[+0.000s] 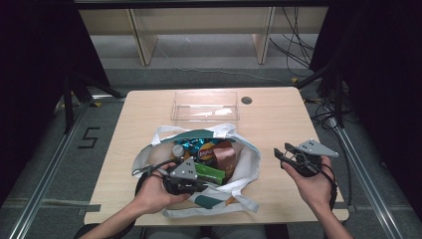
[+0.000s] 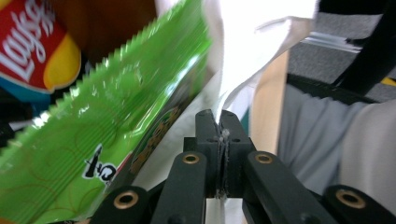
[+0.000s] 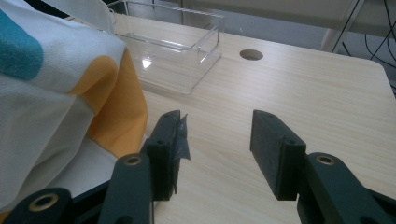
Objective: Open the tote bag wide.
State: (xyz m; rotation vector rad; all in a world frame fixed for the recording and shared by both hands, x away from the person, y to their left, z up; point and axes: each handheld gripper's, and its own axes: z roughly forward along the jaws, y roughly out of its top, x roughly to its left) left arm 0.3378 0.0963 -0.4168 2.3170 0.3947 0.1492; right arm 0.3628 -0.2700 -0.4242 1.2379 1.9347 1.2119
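Green foil marks the thing we are after: a green snack packet lying inside the white tote bag at the lower middle of the high view, just beside our left gripper. In the left gripper view the packet runs across the left half of the frame, with a red Lay's chip bag in the upper left corner behind it. Our left gripper's jaws stand together at the lower centre, with only what looks like a thin sliver between the pads; whether that is bag cloth or nothing at all we cannot tell. They do not clamp the green packet, which lies to their left.

We judge that we are unpacking the bag, reaching in for a snack. The next move calls for parting the left jaws, shifting them onto the packet's edge, then closing and lifting it clear of the cloth.

Our right gripper hovers over bare wood at the right of the high view, jaws apart and holding nothing. A clear plastic box waits empty above the bag on the wooden table.

We count one tote bag, one clear box, two grippers, and about four packets in the bag, though they overlap.
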